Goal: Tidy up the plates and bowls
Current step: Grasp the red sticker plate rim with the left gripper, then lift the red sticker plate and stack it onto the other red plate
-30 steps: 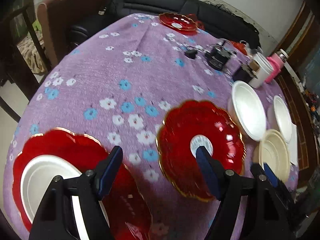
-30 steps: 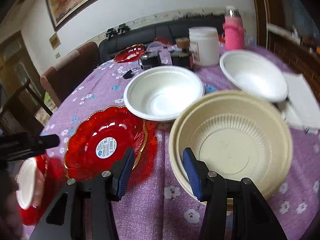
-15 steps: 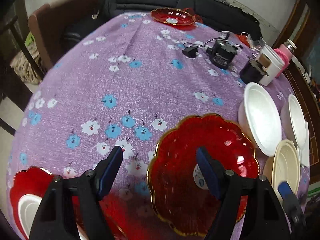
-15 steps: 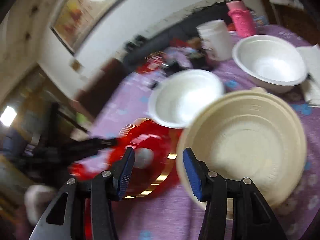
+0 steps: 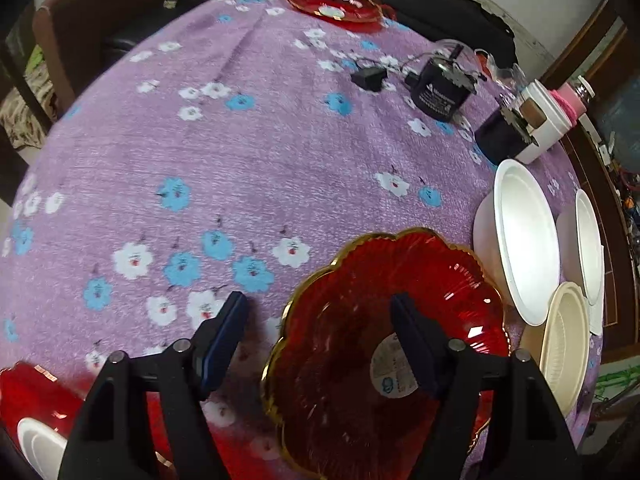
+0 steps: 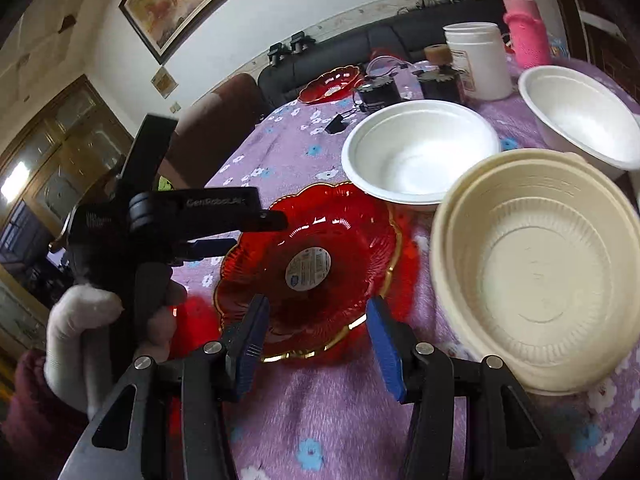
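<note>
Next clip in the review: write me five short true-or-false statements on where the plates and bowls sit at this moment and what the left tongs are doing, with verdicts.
1. The near red plate has a round sticker at its centre. True.
2. The cream bowl lies upside down. False: it stands upright, its ribbed inside showing.
3. The left tongs straddle the near red plate's rim, one finger outside it and one over its inside. True; the jaws are closing and do not yet press on the rim.
4. Two white bowls stand empty on the purple cloth. True.
5. The far red plate holds a white bowl. False: nothing sits in it.
</note>
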Demonstrator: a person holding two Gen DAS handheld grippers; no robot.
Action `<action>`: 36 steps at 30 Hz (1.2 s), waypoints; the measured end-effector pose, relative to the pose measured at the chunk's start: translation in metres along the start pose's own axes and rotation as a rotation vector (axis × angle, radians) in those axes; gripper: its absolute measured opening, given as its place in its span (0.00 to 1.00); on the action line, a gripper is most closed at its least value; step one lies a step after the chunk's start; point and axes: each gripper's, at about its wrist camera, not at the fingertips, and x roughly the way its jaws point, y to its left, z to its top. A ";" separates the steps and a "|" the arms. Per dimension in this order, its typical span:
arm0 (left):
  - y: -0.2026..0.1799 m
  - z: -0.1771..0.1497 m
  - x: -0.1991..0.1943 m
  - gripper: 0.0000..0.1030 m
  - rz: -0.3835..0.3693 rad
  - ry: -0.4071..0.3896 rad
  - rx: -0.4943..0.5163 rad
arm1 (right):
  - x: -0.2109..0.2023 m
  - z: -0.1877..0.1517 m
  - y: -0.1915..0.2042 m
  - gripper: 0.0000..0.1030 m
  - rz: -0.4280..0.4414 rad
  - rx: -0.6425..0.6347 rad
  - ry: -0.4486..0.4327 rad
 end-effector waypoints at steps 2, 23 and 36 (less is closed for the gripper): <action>-0.003 0.001 0.001 0.65 0.008 -0.003 0.013 | 0.001 0.001 0.000 0.54 -0.020 -0.015 -0.023; -0.018 -0.005 0.004 0.38 0.070 0.012 0.120 | -0.019 -0.003 -0.031 0.47 0.088 0.236 0.067; -0.028 -0.015 0.002 0.35 0.089 -0.006 0.135 | 0.019 -0.001 -0.051 0.25 0.059 0.288 0.064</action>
